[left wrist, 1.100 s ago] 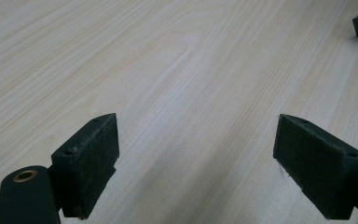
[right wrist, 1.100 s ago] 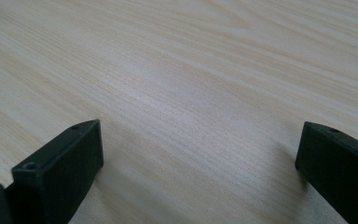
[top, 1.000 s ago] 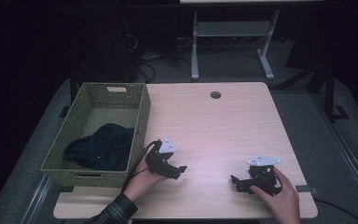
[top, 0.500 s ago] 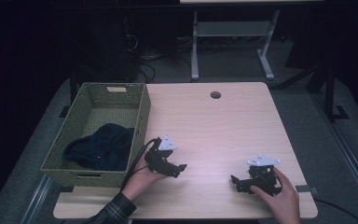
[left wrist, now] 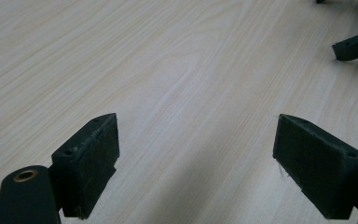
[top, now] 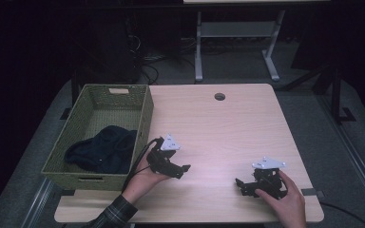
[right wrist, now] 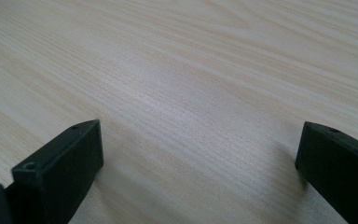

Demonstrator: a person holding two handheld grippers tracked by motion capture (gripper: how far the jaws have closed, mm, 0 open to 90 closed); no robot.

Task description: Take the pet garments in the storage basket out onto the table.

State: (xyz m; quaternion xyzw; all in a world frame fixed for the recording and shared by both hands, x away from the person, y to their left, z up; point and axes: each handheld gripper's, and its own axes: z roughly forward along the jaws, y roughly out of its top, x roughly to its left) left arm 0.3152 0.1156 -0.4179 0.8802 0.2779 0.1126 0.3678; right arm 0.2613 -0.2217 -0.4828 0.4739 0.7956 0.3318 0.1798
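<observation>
left gripper [top: 183, 168]: jaws wide apart, empty, above table [top: 228, 128] | right gripper [top: 240, 184]: same, at 4 o'clock | basket [top: 145, 114] with dark cloth [top: 102, 149] at 9 o'clock | path between bare

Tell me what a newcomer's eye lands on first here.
First the green woven basket at the table's left edge, with a dark cloth bunched inside. Then the two hand-held tongs low over the bare wooden table: the left tongs just beside the basket, the right tongs near the front right corner, both with jaws wide apart and holding nothing.
</observation>
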